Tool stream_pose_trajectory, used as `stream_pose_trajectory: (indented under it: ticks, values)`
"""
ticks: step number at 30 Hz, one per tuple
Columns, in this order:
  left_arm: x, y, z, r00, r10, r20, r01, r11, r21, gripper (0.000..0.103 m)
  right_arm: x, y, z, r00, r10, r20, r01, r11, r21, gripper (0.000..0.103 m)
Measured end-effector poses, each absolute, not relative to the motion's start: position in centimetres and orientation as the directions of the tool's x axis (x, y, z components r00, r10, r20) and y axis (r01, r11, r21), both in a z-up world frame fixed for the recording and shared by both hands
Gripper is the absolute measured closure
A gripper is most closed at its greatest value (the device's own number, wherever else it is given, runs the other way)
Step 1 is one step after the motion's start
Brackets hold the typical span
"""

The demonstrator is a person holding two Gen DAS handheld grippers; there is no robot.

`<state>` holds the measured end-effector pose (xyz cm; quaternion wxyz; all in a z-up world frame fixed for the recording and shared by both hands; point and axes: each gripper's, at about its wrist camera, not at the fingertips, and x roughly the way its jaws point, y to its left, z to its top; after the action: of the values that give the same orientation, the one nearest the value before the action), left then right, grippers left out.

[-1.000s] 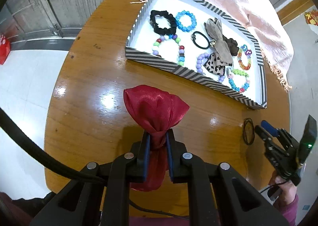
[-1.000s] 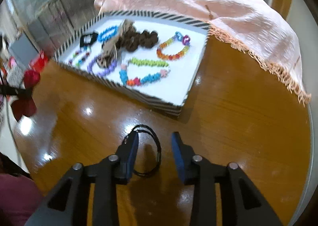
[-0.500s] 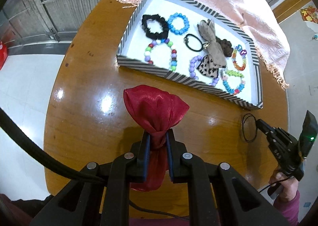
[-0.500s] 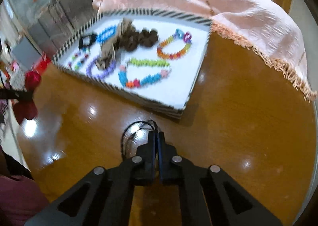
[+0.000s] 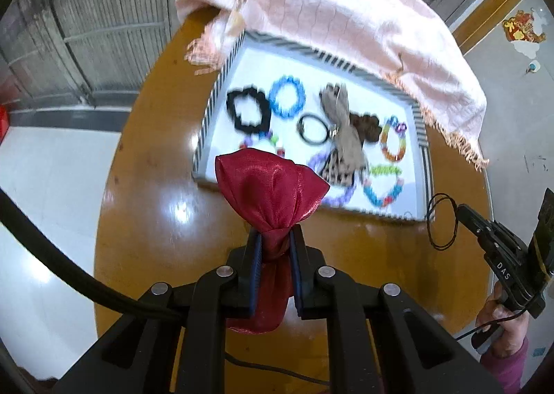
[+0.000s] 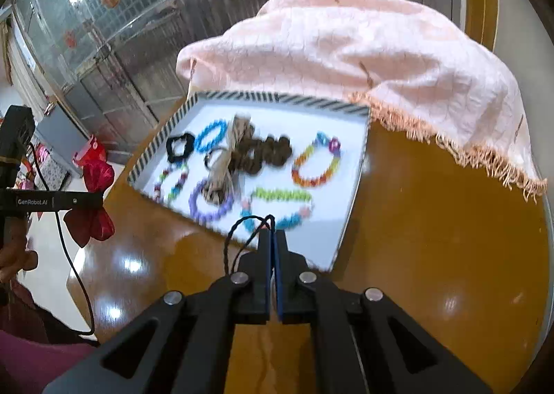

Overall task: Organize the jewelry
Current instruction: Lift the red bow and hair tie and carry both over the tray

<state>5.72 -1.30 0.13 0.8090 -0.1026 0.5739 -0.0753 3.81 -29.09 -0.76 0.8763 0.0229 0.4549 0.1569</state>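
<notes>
Red satin pouch (image 5: 270, 193), thin black hair tie (image 6: 242, 238), black-and-white striped tray (image 6: 277, 97) with white floor, pink fringed cloth (image 6: 363, 58), glossy brown table (image 6: 432, 238), blue bracelet (image 5: 287, 99) at tray's 11 o'clock.

1. Our left tongs (image 5: 273, 252) angle steeply downward, jaws clamped on the neck of the red pouch (image 5: 270, 189).
2. Our right tongs (image 6: 271, 234) sit at four o'clock in the left view, jaws pinched on the thin black cord loop (image 6: 239, 234).
</notes>
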Motion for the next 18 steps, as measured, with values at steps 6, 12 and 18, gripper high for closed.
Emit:
stream_pose_trajectory:
  ticks: [6,12,18]
  values:
    - [8.4,-1.9,0.9,0.363,-0.233,-0.902,0.022,0.970,-0.242,0.102,6.0,-29.0,-0.7,0.560,0.275,-0.781,-0.224,0.958,0.177,0.101]
    - [11.5,-3.1,0.5,0.369,-0.240,-0.898,0.045,0.969,-0.241,0.102,9.3,-29.1,-0.4,0.585,0.257,-0.769,-0.199,0.965,0.171,0.101]
    - [14.0,-4.5,-1.0,0.356,-0.242,-0.903,0.056,0.970,-0.238,0.102,13.6,-29.0,-0.4,0.596,0.255,-0.761,-0.183,0.966,0.180,0.101]
